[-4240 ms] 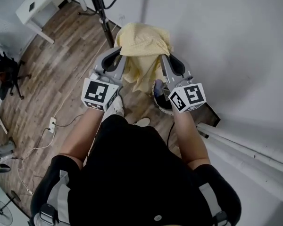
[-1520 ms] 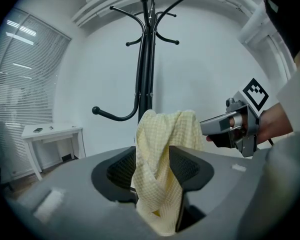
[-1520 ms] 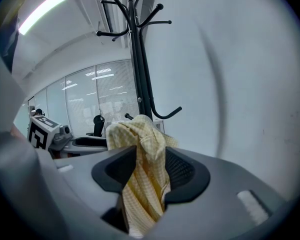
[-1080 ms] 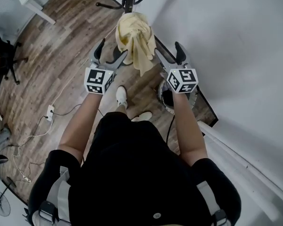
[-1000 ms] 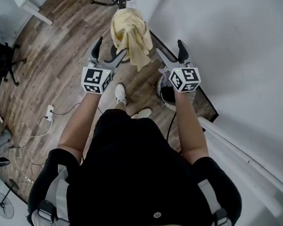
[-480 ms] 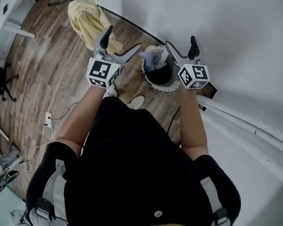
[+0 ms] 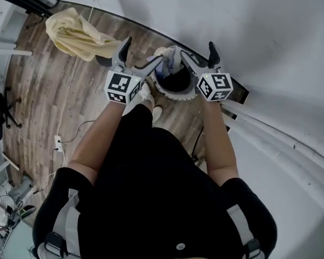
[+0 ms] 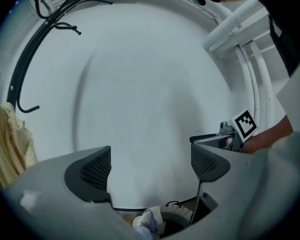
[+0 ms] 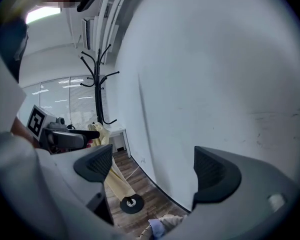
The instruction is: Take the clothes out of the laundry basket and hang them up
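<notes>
Two sets of tongs are hovering above the laundry basket [image 7: 173, 95]. A yellow garment [image 7: 75, 34] is hanging on the coat rack [image 9: 96, 84]. The left tongs [image 7: 144, 49] and right tongs [image 7: 197, 49], just opening, are standing released and empty. Pale clothes [image 7: 167, 55] are lying in the basket.

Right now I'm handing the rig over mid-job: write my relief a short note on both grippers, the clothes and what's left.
Left gripper: open, empty, jaws have just been opening.
Right gripper: the same.
Both are poised above the laundry basket by the wall.
Done: yellow garment hangs on the coat rack.
Left: pale and blue clothes in the basket; likely next, grab one and hang it.
</notes>
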{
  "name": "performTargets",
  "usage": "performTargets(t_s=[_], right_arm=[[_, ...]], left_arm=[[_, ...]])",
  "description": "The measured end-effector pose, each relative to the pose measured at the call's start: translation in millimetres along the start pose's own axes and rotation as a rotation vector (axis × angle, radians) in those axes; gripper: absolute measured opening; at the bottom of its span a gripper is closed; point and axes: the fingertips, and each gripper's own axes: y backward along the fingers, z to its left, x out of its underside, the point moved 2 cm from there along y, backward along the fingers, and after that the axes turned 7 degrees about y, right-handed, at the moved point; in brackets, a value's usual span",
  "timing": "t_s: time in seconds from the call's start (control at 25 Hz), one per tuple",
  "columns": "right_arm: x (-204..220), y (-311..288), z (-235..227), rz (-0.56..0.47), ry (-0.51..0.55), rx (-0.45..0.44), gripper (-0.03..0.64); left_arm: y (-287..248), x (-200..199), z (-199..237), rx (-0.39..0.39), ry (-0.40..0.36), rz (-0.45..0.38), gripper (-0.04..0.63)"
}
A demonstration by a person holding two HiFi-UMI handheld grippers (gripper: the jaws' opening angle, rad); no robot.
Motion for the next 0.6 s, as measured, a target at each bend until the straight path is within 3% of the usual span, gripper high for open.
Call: performTargets(t_s=[0.28, 0.6], right_arm=[[49.0, -61.7, -32.4, 0.101, 0.013, -0.056, 0.492], [145.1, -128.8, -76.5, 0.249, 0.004, -0.14, 0.474]], left_arm=[[-76.4, 55.8, 38.4, -0.01, 0.05, 0.081, 0.502], [-149.4, 159.9, 79.8, -0.028, 0.104, 0.28, 0.5]])
